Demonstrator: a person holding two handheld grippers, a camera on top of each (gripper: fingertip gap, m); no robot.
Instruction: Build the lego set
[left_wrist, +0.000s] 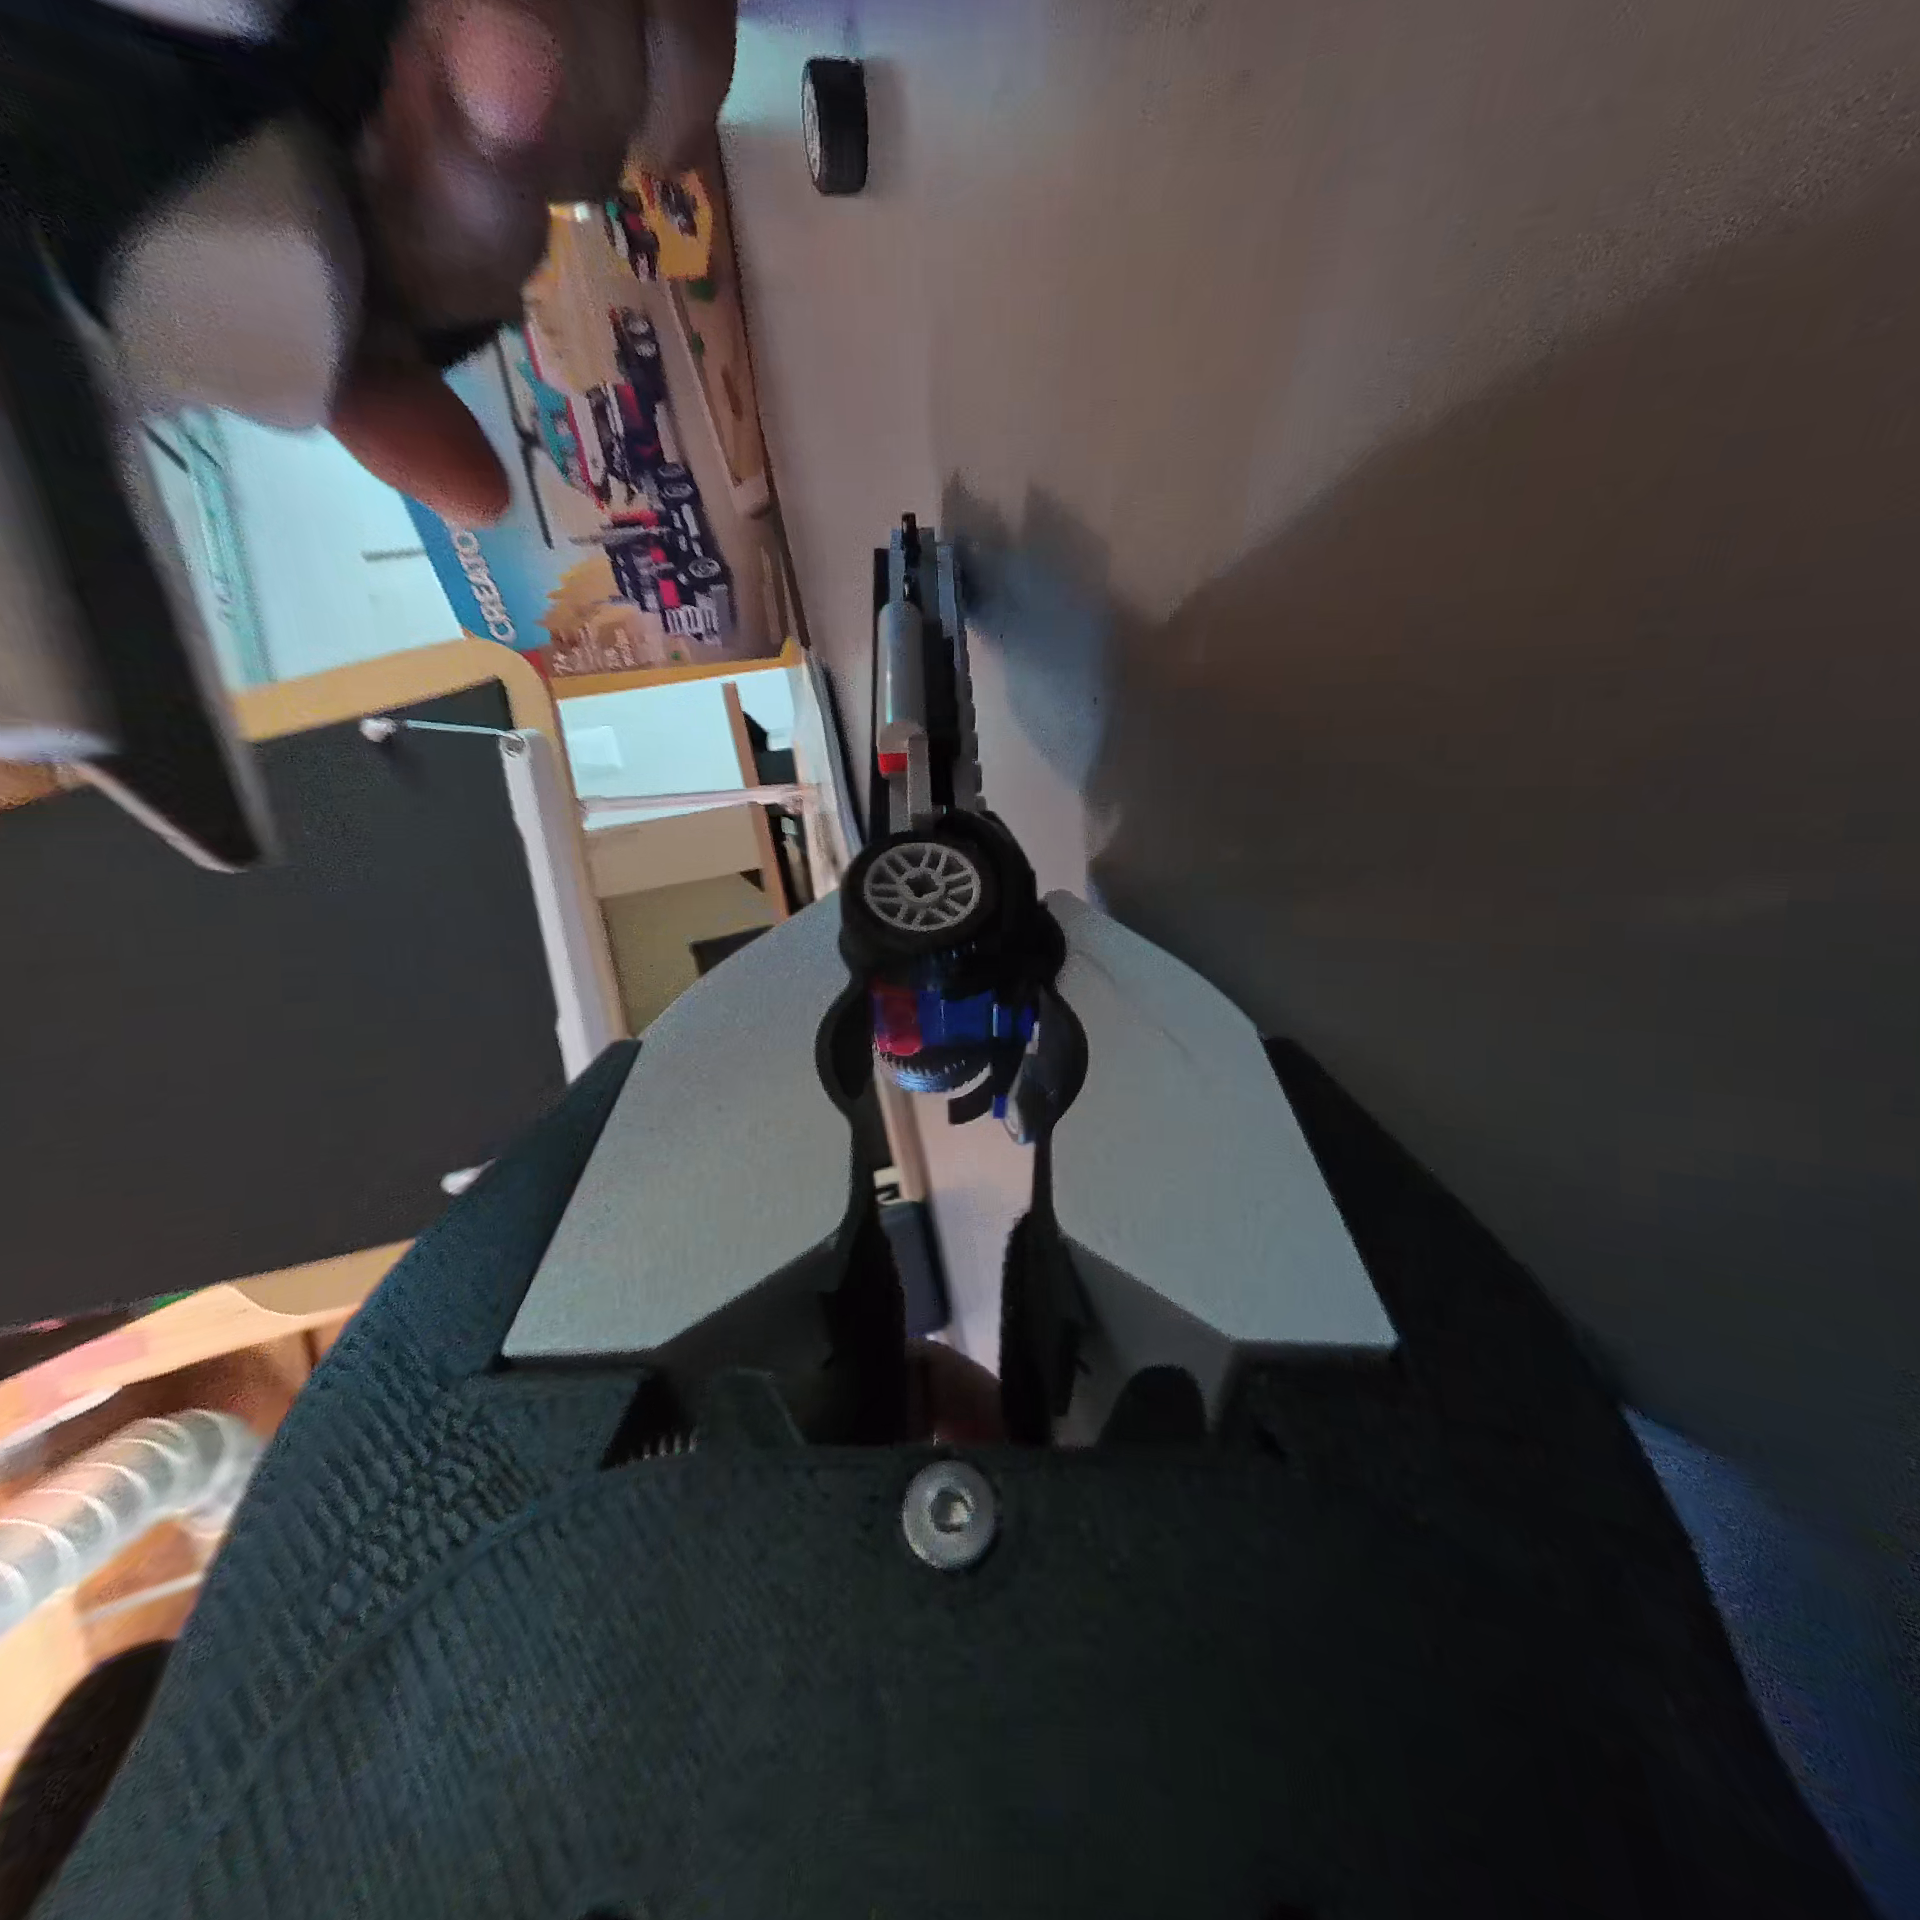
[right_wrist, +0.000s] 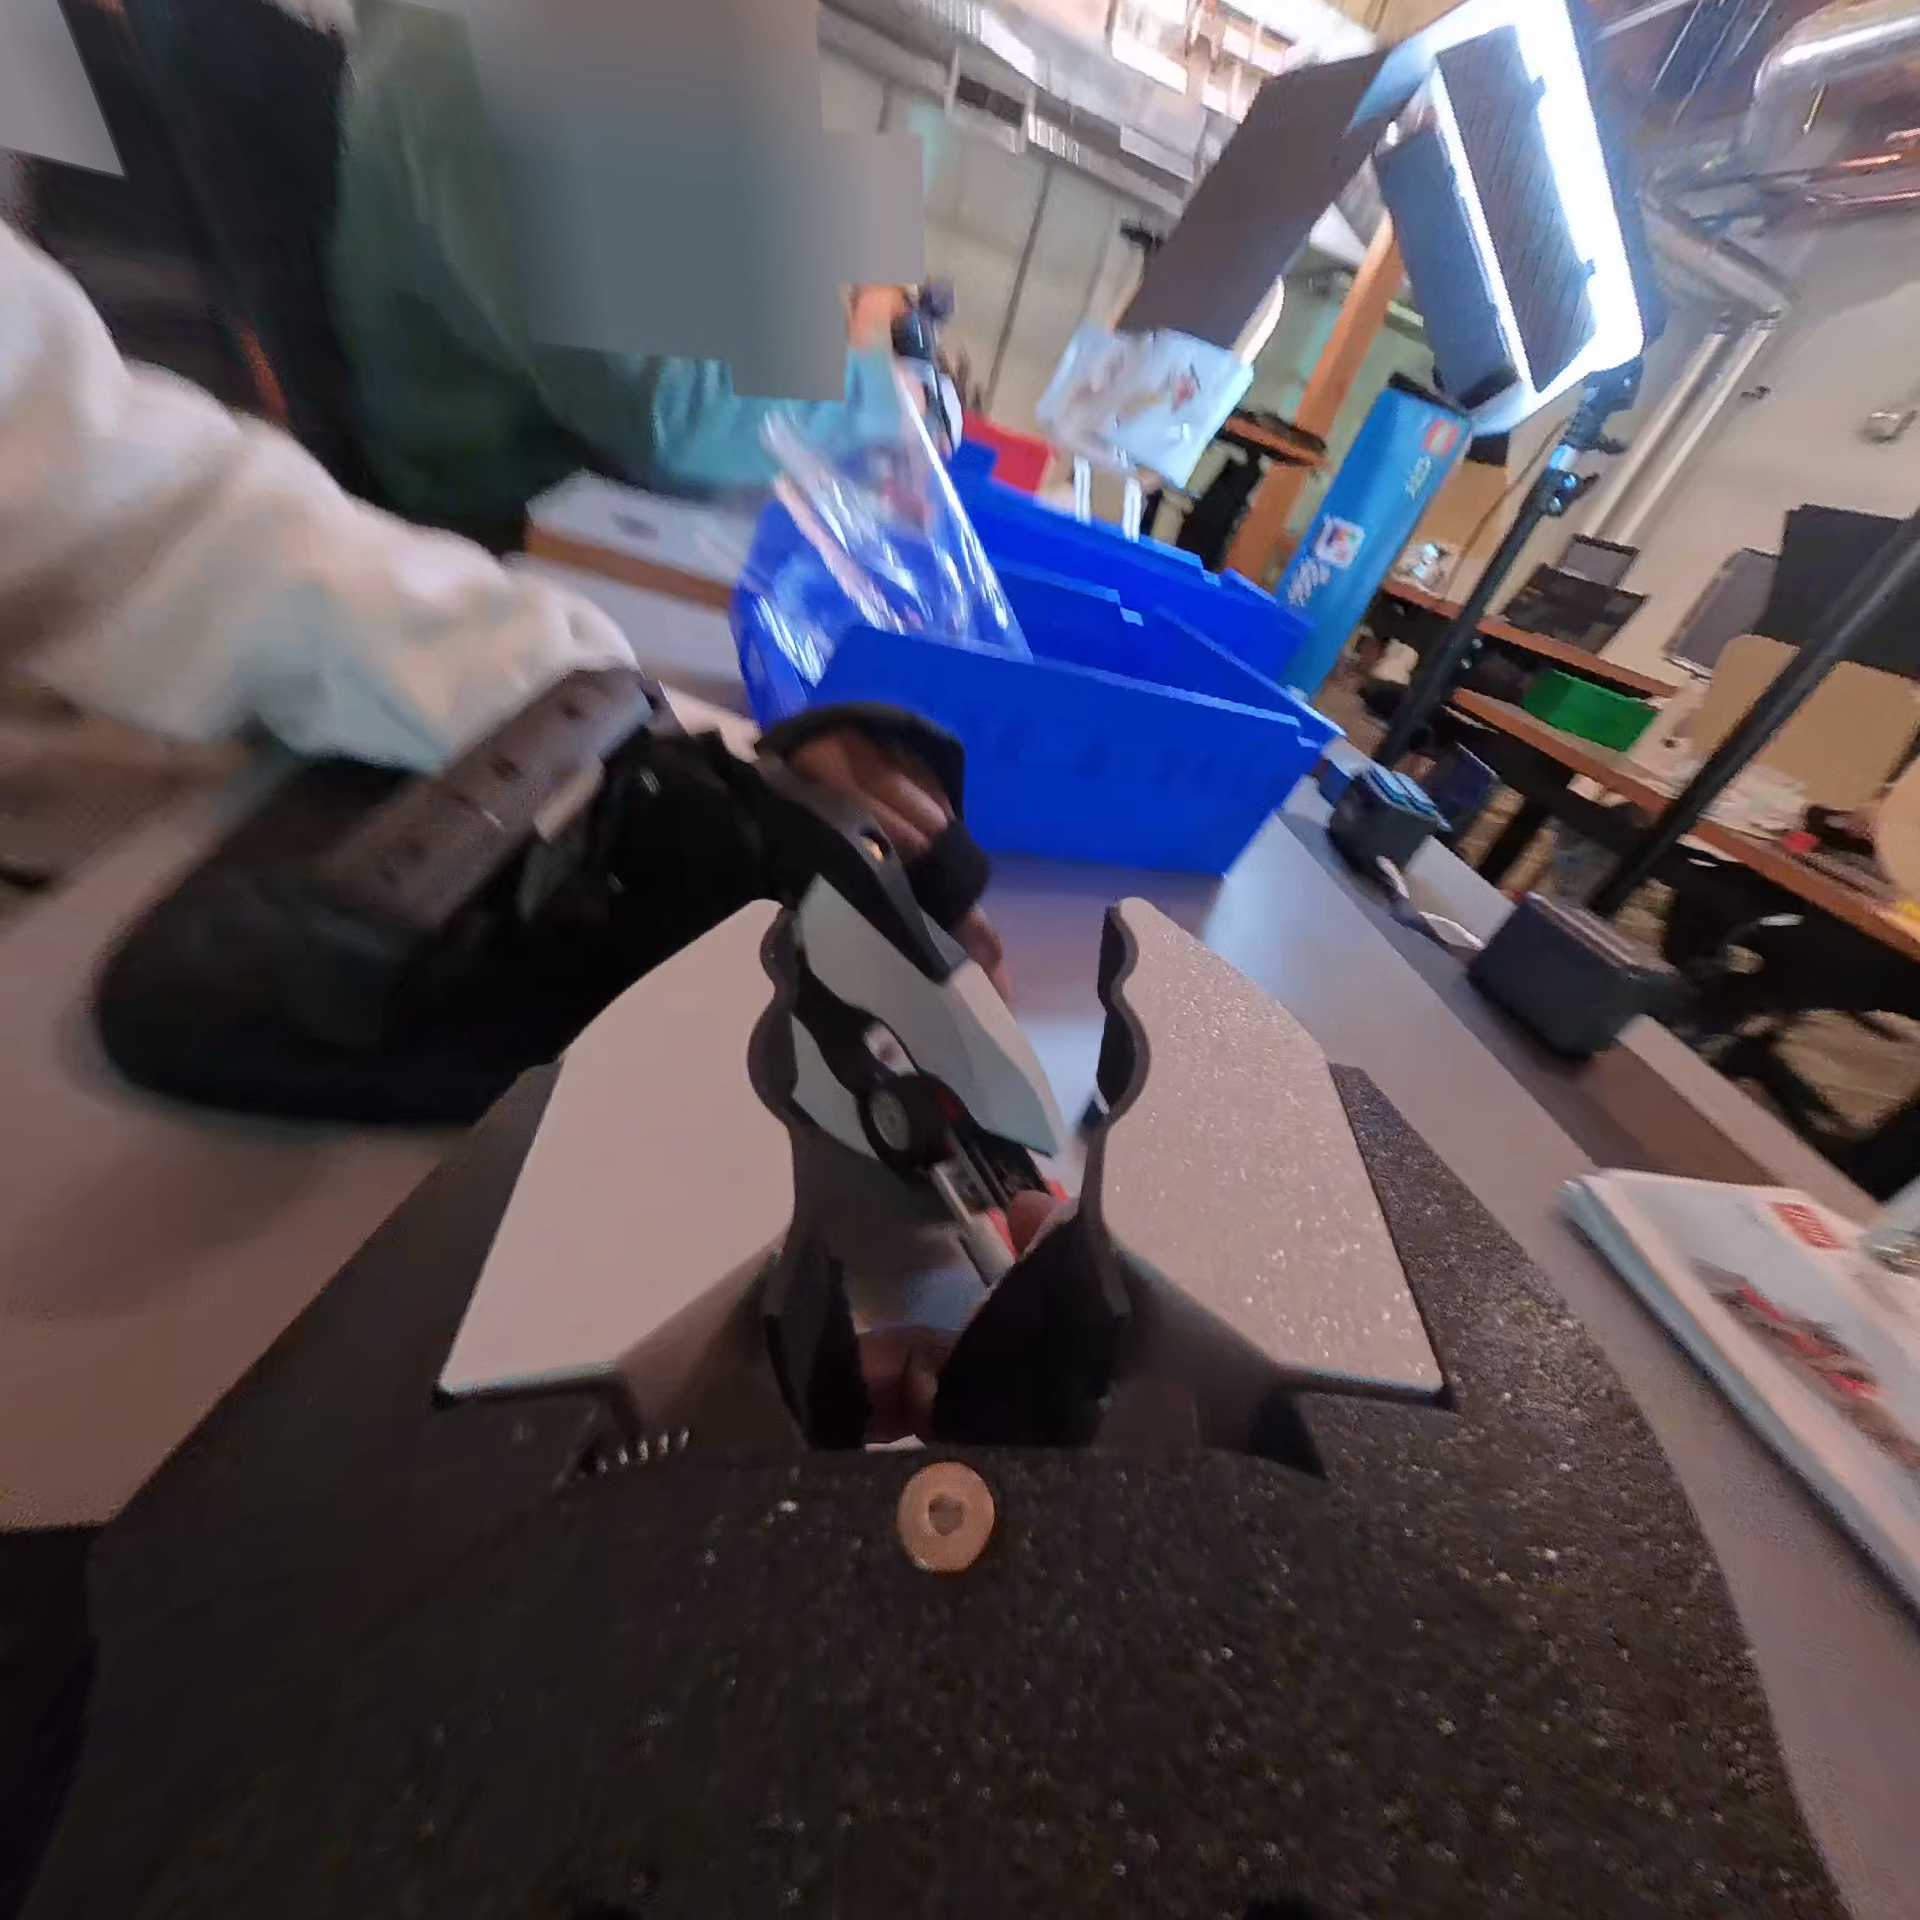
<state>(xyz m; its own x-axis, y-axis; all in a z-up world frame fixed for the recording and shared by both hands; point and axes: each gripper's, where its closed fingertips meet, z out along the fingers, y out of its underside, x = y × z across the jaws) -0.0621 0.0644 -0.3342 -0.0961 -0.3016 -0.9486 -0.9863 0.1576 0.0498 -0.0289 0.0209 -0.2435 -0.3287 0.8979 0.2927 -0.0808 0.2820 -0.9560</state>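
My left gripper (left_wrist: 951, 1039) is shut on a small lego vehicle. Its fingers clamp the blue and red end (left_wrist: 956, 1023), just behind a black wheel with a grey rim (left_wrist: 923, 888). The long grey chassis (left_wrist: 914, 665) sticks out ahead, close along the grey table (left_wrist: 1351, 520). In the right wrist view my right gripper (right_wrist: 945, 1039) is open. The left gripper (right_wrist: 935, 987) faces it and holds the vehicle (right_wrist: 966, 1164) with its end reaching in between my right fingers. I cannot tell if they touch it.
A loose black wheel (left_wrist: 834, 125) lies on the table farther off. The lego box (left_wrist: 623, 468) stands behind it. A blurred hand (left_wrist: 447, 208) is at upper left. Blue bins (right_wrist: 1070, 748), an instruction booklet (right_wrist: 1766, 1309), black boxes (right_wrist: 1558, 966) and a light panel (right_wrist: 1507, 187) surround the workspace.
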